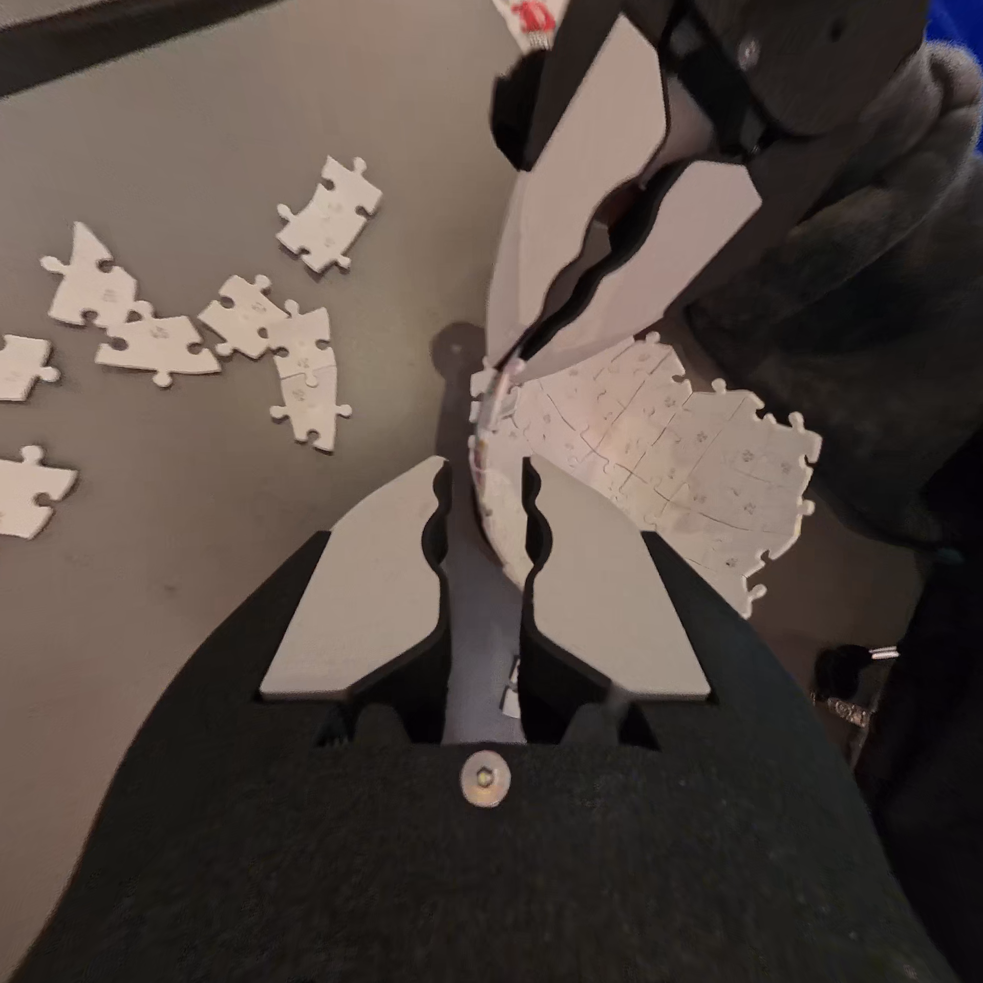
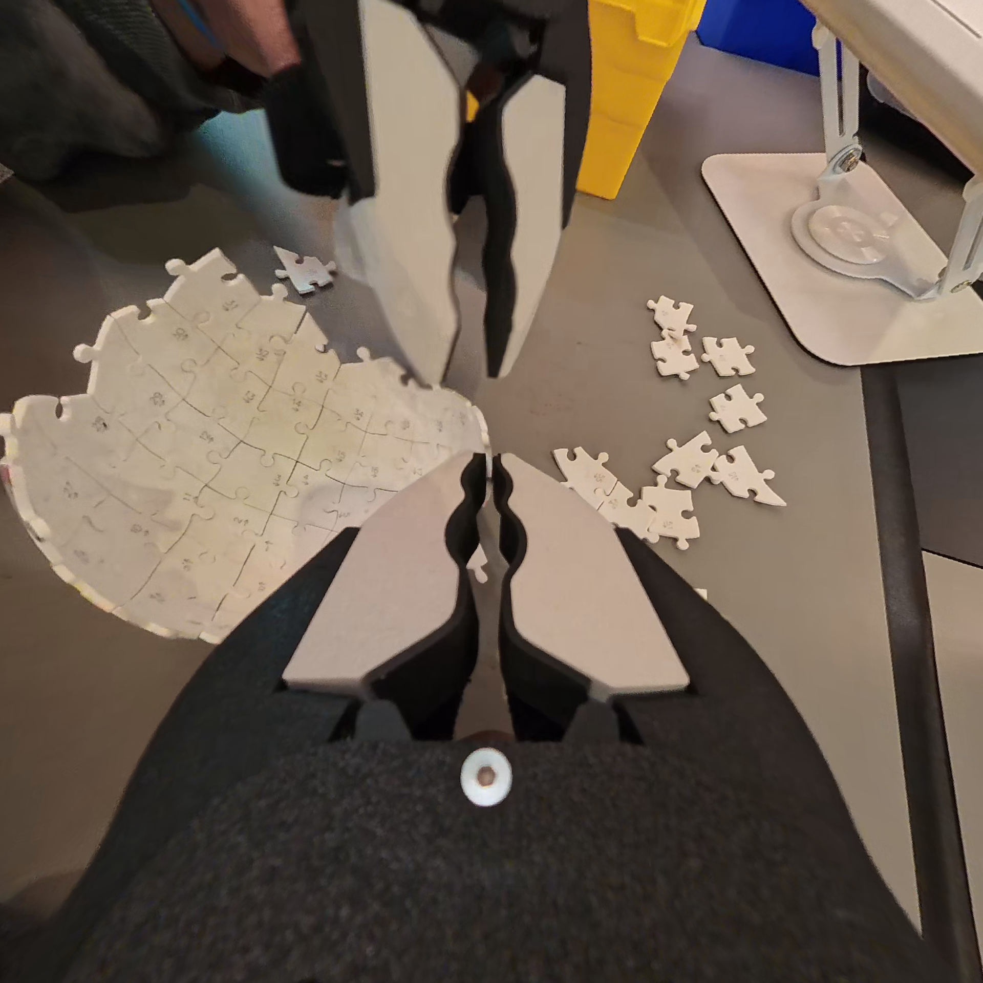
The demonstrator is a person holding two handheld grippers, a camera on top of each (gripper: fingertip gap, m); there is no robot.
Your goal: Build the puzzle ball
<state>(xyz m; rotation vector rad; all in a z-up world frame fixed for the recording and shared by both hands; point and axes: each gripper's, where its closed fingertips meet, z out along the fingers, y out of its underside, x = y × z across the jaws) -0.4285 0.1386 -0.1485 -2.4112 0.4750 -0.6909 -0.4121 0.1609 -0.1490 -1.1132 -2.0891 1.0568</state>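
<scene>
The half-built puzzle ball (image 1: 665,452) is a white curved shell of joined pieces, inner side up, resting on the grey table; it also fills the left of the right wrist view (image 2: 213,452). My right gripper (image 2: 489,463) is shut on the shell's rim, and it shows from above in the left wrist view (image 1: 508,364). My left gripper (image 1: 484,468) is open, its jaws straddling the same rim just below the right gripper's hold. In the right wrist view it (image 2: 463,377) comes down from the top with a narrow gap between its fingers.
Several loose white pieces (image 1: 159,340) lie on the table left of the shell, also seen in the right wrist view (image 2: 691,468). A yellow bin (image 2: 627,80), a white stand base (image 2: 798,266) and the table edge (image 2: 893,532) are nearby. A gloved hand (image 1: 877,266) holds the right gripper. The tips of both grippers are at nearly the same place.
</scene>
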